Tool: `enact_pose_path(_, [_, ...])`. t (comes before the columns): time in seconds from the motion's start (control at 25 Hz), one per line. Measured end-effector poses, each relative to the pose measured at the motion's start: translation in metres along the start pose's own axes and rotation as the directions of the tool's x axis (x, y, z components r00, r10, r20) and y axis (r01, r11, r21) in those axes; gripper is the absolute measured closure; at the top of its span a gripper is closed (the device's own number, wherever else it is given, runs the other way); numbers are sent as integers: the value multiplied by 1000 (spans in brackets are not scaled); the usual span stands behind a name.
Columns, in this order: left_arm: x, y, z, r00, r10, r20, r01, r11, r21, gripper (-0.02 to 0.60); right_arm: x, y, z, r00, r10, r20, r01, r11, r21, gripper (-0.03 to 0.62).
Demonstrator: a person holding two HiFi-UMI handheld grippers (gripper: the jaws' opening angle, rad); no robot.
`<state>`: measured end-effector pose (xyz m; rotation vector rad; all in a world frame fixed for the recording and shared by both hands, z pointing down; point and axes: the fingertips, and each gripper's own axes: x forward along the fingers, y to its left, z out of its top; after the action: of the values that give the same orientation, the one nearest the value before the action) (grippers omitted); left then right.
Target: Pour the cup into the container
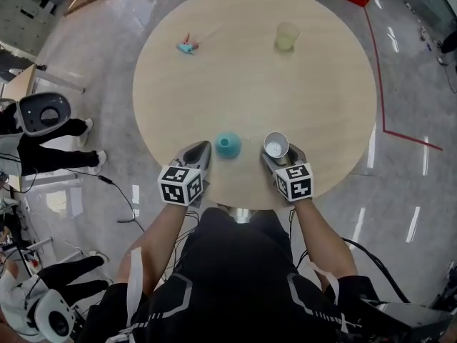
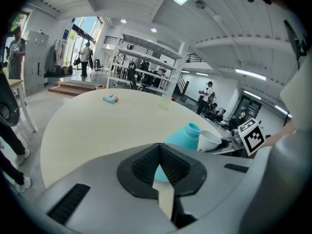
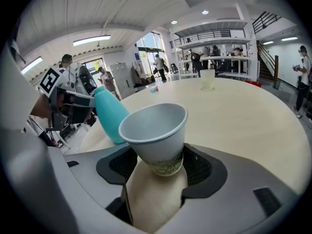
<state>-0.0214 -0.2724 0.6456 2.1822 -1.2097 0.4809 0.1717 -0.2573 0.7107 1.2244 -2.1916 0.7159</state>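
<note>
Right gripper view: grips cup (image 3: 156,130) low on its wall with right tongs (image 3: 163,172), jaws wide and pressed on both sides, mouth up and leaning a little. Carries it just beside bottle (image 3: 109,113), near the front edge of surface (image 1: 250,84); contents not to be made out. Holds left tongs (image 2: 163,174) closed on nothing, just on the other side of bottle and apart from it.

Judged from this:
- Could miss the narrow neck, with a rim far wider than that opening, and spill down the teal side onto surface.
- Could knock bottle over with the rim or a jaw while tipping, with nothing steadying it and the edge close by.
- Could crush the thin paper wall by squeezing harder, or lose the cup altogether, gripped so low.
- Could tip too fast and overshoot the opening.

Safer, probably, to brace bottle with left tongs first, bring the rim right over the neck, then tip slowly
</note>
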Motion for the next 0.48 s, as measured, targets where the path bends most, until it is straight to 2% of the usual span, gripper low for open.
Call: enact_pose_path(0.48, [0,7,6,1000,-8,16,8,1000,-1,581,1,2,-11,997,39,-59,-37,999,34,294])
